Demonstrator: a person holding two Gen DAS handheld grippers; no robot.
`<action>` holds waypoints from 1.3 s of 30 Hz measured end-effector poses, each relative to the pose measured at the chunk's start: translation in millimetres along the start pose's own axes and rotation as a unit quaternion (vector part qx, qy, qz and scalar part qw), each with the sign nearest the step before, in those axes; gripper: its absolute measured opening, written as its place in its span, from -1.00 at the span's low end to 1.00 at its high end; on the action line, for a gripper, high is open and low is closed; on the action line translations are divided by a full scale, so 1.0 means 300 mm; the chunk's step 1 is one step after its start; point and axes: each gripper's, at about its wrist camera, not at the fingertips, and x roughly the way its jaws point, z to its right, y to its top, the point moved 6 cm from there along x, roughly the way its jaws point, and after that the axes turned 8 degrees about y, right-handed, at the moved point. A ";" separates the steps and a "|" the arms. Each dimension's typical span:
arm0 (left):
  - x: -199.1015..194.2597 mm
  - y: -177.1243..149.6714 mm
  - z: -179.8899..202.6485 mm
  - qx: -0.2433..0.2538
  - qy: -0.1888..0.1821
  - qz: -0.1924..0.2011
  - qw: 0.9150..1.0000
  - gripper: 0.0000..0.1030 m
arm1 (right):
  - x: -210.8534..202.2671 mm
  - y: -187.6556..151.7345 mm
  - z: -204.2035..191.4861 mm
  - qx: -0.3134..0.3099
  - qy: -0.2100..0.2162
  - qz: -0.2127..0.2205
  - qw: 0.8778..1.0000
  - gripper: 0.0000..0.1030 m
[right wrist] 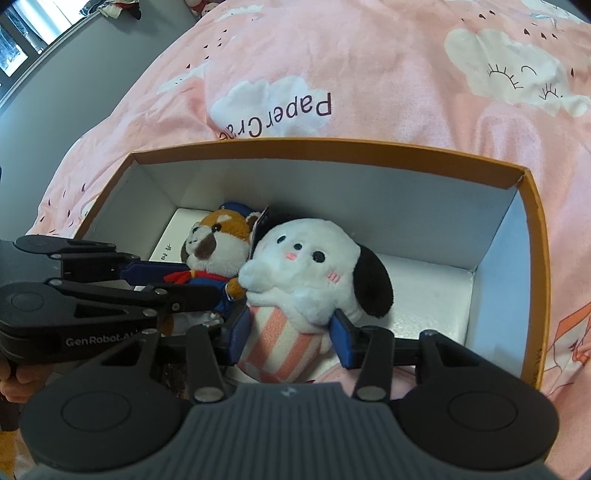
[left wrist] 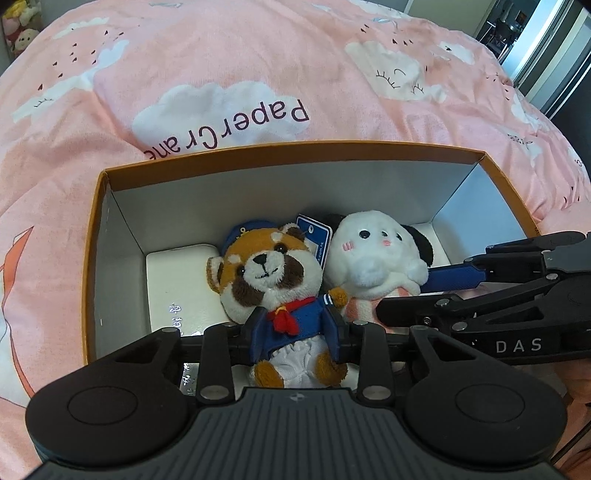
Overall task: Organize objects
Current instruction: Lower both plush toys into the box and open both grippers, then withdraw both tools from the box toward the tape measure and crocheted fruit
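An orange box (left wrist: 295, 149) (right wrist: 332, 144) with a white inside lies on a pink bedspread. Two plush toys lie side by side in it. A red panda plush (left wrist: 266, 266) (right wrist: 218, 240) in a blue sailor suit is on the left, and my left gripper (left wrist: 296, 329) (right wrist: 201, 286) is shut on its body. To its right lies a white dog plush (left wrist: 373, 251) (right wrist: 310, 273) with black ears and a pink-striped body. My right gripper (right wrist: 291, 336) (left wrist: 424, 295) is shut on that striped body. A blue tag (left wrist: 312, 236) sticks up between the two heads.
The pink bedspread (left wrist: 221, 55) with white clouds surrounds the box on all sides. White padding (left wrist: 177, 288) (right wrist: 432, 295) covers the box floor, bare at both ends. More plush toys (left wrist: 18, 31) sit at the far upper left. A hand (right wrist: 16, 384) holds the left gripper's handle.
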 end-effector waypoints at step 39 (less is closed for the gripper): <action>-0.266 -0.652 0.318 0.029 -0.008 0.066 0.997 -0.02 | -0.357 -0.673 -0.058 0.000 -0.096 0.124 0.988 -0.03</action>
